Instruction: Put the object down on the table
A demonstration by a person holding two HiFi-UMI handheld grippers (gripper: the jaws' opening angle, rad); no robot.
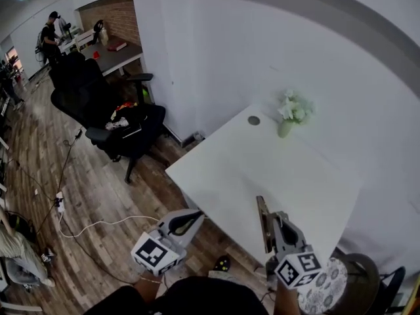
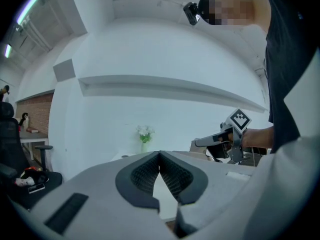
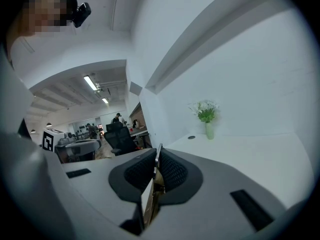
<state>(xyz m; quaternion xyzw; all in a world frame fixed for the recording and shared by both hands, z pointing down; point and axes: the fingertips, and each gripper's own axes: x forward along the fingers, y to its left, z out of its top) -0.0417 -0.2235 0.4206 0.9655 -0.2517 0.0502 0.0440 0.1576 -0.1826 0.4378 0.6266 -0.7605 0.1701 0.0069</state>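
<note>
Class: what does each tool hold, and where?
The right tool clamps a thin flat object across its two faces; the left tool is shut on nothing.

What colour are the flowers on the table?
The flowers are white, with some green; the right gripper view shows them best.

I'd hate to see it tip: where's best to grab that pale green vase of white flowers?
Probably low on the pale green vase, approaching level from the white table's open side: it stands upright by the wall, flowers crowding its top.
</note>
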